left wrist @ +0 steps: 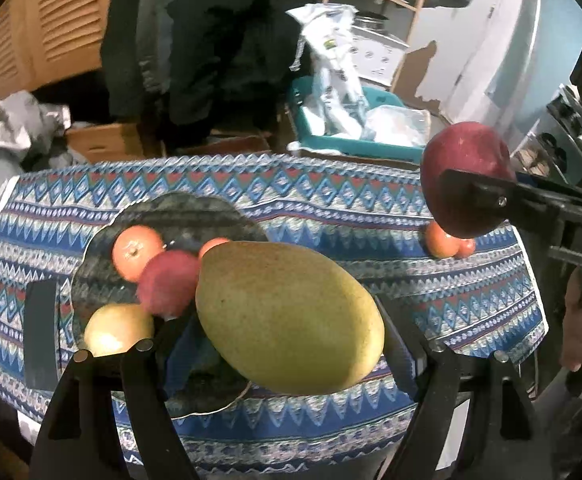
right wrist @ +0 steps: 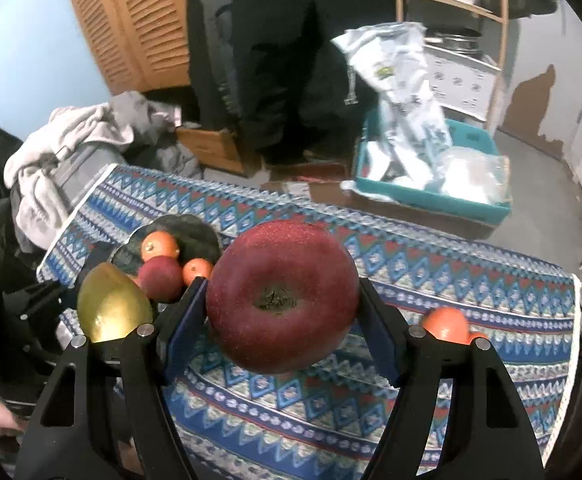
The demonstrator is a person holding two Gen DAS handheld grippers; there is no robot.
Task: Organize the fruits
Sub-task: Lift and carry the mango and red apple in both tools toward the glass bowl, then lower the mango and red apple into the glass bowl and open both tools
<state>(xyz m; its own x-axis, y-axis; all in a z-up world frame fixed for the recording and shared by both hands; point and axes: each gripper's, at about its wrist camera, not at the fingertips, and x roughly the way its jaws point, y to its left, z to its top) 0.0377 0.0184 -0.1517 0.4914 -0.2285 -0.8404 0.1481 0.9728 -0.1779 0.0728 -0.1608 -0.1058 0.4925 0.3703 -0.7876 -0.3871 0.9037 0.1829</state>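
1. Left gripper [left wrist: 291,320]: jaws closed on the large yellow-green oval mango [left wrist: 289,318], held across its short axis, long axis running crosswise betw. the pads. We judge it the heaviest item here; skin is smooth and likely slick, flesh yields under pressure. Grip at the widest mid-section, as now; a hold nearer either tapered end would let it squirt out. It hangs above the near edge of the dark scalloped plate [left wrist: 195,208].

2. Right gripper [right wrist: 283,304]: jaws closed on the big dark-red round apple [right wrist: 283,300], pads on opposite sides at its equator, calyx end facing the camera. Firm, waxy, moderately heavy in our judgement; bruises if dropped or over-squeezed. Equator hold is correct for a sphere. It is carried clear of the blue patterned cloth on the tabletop [right wrist: 371,412].

3. On the plate, near to far in the left wrist view: a pale yellow round fruit [left wrist: 117,328], a small red apple [left wrist: 169,282], a small orange citrus [left wrist: 137,252], and a second orange piece [left wrist: 213,245] partly hidden behind the mango. All round; they may roll if nudged during set-down, so we lower into a free gap.

4. Further right on the cloth: orange citrus fruit [right wrist: 445,322], approx. two, off the plate, not yet collected. Light, soft-skinned; take across the middle w/ gentle pressure.

5. Beyond the tabletop: teal bin w/ plastic bags [right wrist: 431,184], not part of the task.
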